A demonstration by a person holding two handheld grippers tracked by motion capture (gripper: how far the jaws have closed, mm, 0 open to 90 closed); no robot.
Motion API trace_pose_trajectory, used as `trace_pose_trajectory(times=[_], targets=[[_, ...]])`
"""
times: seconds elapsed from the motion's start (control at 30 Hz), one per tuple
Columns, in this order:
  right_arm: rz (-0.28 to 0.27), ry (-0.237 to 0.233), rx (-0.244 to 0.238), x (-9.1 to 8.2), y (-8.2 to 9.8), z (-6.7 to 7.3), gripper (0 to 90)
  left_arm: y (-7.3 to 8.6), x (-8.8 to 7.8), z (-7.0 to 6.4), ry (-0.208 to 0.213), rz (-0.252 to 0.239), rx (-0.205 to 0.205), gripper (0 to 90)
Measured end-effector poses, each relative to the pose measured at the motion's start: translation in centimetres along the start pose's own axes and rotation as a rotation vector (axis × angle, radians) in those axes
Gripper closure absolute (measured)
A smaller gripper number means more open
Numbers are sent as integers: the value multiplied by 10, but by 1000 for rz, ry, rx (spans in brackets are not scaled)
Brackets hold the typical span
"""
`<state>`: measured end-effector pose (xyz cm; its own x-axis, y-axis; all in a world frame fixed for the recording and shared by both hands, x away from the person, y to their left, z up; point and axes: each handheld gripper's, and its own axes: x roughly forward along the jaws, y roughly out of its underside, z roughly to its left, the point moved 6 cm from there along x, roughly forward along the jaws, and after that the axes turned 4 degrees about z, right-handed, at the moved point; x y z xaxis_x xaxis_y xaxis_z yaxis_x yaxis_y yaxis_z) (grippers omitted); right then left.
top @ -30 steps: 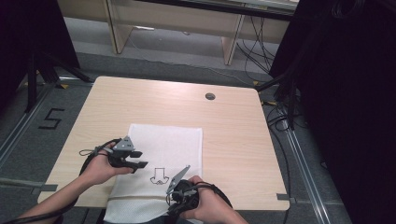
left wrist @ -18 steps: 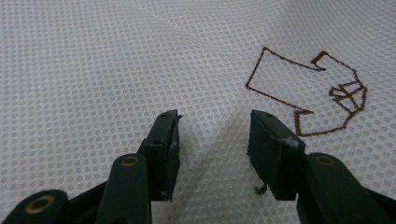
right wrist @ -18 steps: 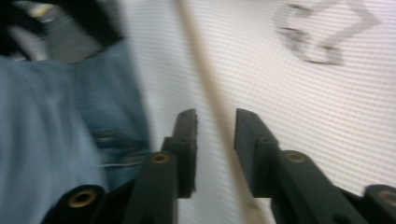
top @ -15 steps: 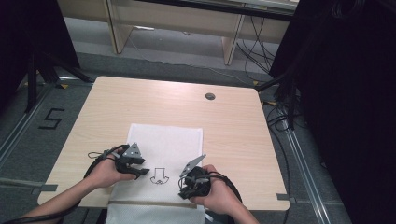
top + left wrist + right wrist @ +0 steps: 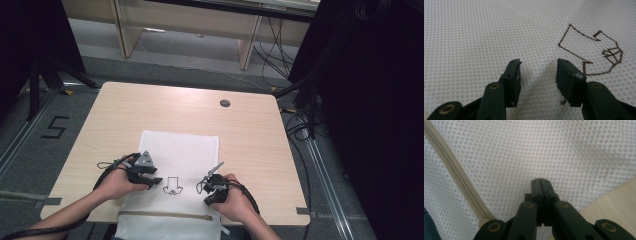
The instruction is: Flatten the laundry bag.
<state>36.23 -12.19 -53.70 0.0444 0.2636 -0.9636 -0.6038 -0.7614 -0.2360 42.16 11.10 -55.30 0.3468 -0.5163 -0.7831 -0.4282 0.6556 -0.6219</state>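
Bag: a white mesh bag (image 5: 180, 170) lies flat on the near half of the bench (image 5: 250, 135), its near end hanging over the bench's front edge.
Zip: a beige zip (image 5: 165, 216) runs across the bag close to that front edge; in the right gripper view the zip (image 5: 456, 180) crosses the left side at a slant.
Drawing: a dark outlined arrow (image 5: 173, 185) is drawn on the mesh between the two hands; in the left gripper view the arrow (image 5: 591, 51) sits to the upper right of the fingers.
Left gripper: the left gripper (image 5: 150, 179), held in the person's left hand (image 5: 117, 182), rests on the bag's left part, just left of the arrow.
Left fingers: the fingers (image 5: 514, 77) stand apart, resting on the mesh, with a raised ridge of mesh between them that neither pad presses; they have just been closing a little.
Right gripper: the right gripper (image 5: 206, 189), in the right hand (image 5: 232, 197), sits by the bag's right edge, just right of the arrow.
Right fingers: the fingers (image 5: 541, 187) are clenched together with no gap, tips over the mesh near its edge; they have just been closing, and I cannot tell whether any mesh is pinched.
Bench hole: a small dark round hole (image 5: 225, 103) lies near the far edge, well apart from the bag.
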Motion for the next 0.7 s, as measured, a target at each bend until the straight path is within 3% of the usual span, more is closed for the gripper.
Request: trace_pose_trajectory(times=[0.03, 0.07, 0.2, 0.23, 0.27, 0.43, 0.47, 0.63, 0.7], targets=[[0, 3, 1, 0, -1, -1, 900, -1, 1, -1, 4, 0, -25, 540], [-8, 15, -16, 0, -2, -5, 900, -3, 3, 1, -1, -3, -19, 540], [-3, 25, 34, -1, -2, -10, 900, -11, 8, 7, -4, -6, -10, 539], [-9, 37, 22, -1, -3, -13, 900, -12, 10, 9, -7, -5, -17, 539], [-10, 30, 43, -1, -3, -14, 900, -14, 12, 10, -5, -7, -28, 539], [-33, 50, 55, -1, -7, -26, 900, -23, 19, 19, -24, -23, -45, 536], [-40, 55, 44, -1, -8, -29, 900, -24, 20, 21, -38, -26, -36, 535], [-71, 69, 100, -2, -12, -40, 900, -24, 19, 23, -82, -46, -37, 543], [-90, 78, 97, -1, -13, -43, 900, -25, 13, 23, -85, -62, -35, 552]])
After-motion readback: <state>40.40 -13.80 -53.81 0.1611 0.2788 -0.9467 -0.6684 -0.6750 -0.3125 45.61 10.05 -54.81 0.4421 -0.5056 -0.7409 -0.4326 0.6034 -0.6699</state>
